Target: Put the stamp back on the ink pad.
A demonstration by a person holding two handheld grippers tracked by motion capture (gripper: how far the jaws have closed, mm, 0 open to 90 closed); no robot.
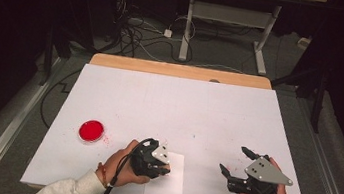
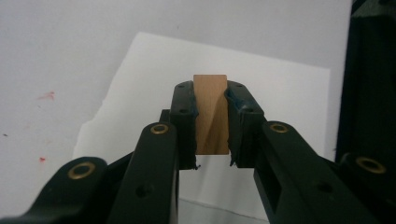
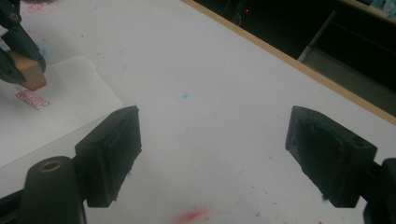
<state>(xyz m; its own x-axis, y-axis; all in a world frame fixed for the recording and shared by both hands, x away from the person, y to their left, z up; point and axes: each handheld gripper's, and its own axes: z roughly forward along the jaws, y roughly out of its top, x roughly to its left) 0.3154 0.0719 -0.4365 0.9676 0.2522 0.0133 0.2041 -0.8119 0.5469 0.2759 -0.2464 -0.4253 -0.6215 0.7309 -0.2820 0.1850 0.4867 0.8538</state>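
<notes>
My left gripper point(image 2: 210, 95) is shut on a small wooden stamp block point(image 2: 211, 114), held upright between its pads. It hovers over a white sheet of paper point(image 2: 280, 93) near the table's front edge point(image 1: 165, 189). In the right gripper view the stamp point(image 3: 28, 72) shows a red underside just above the paper, beside a red rectangular print point(image 3: 31, 99). A round red ink pad point(image 1: 91, 130) lies on the table left of my left gripper point(image 1: 163, 165). My right gripper point(image 1: 235, 161) rests at the front right, its jaws point(image 3: 212, 135) wide open with nothing between them.
The table point(image 1: 178, 108) is covered in white, with faint red and blue ink specks point(image 3: 187, 95). Its wooden far edge point(image 1: 181, 70) shows at the back. Beyond it are cables and a desk frame point(image 1: 224, 28) on the floor.
</notes>
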